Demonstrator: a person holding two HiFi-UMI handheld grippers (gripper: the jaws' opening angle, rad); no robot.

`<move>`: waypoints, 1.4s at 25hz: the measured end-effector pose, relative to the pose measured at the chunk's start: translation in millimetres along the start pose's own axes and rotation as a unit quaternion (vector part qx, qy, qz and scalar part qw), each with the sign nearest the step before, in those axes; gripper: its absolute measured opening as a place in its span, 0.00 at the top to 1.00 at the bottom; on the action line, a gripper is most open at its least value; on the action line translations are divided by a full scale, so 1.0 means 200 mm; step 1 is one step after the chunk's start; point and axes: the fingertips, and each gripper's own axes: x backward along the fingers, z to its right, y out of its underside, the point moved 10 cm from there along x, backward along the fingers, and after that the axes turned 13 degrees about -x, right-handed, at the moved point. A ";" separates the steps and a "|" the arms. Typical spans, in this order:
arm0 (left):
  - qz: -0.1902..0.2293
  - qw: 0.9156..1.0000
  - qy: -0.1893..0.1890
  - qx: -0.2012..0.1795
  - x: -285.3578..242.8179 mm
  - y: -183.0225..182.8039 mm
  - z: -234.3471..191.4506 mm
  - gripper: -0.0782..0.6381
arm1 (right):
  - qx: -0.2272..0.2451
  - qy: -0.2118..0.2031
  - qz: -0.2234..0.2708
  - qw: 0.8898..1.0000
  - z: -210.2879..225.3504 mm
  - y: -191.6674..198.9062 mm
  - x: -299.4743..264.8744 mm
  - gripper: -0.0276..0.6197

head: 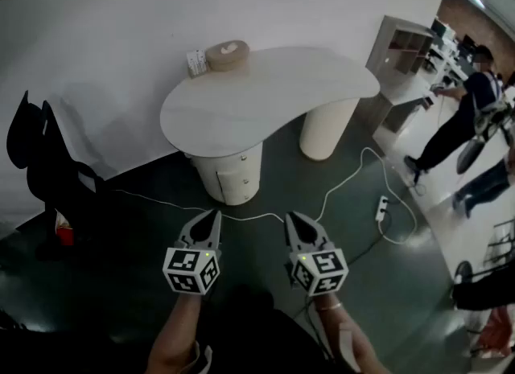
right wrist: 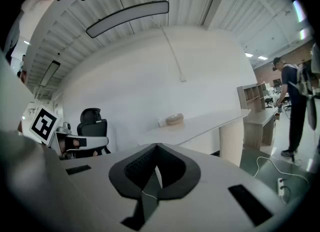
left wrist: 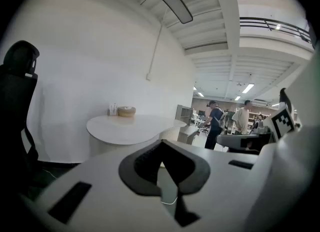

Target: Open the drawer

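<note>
The left gripper and right gripper hover side by side, well short of the white table. Each has its fingers closed tip to tip, holding nothing. The drawer sits shut in the table's nearer pedestal.

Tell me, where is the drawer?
In the head view, the drawer is in the front of the round pedestal under the left end of the white table, ahead of the left gripper.
</note>
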 end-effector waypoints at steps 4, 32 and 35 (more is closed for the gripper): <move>-0.005 1.000 0.000 0.003 -0.01 0.02 0.01 0.89 | -0.002 -0.001 -0.001 1.000 0.01 0.00 -0.01 0.95; -0.038 0.999 -0.032 0.021 -0.25 0.11 -0.01 0.89 | -0.021 -0.017 -0.051 0.998 0.18 0.04 -0.30 0.95; -0.043 0.998 -0.028 0.027 -0.33 0.13 -0.07 0.89 | -0.016 -0.014 -0.059 0.998 0.19 0.03 -0.39 0.95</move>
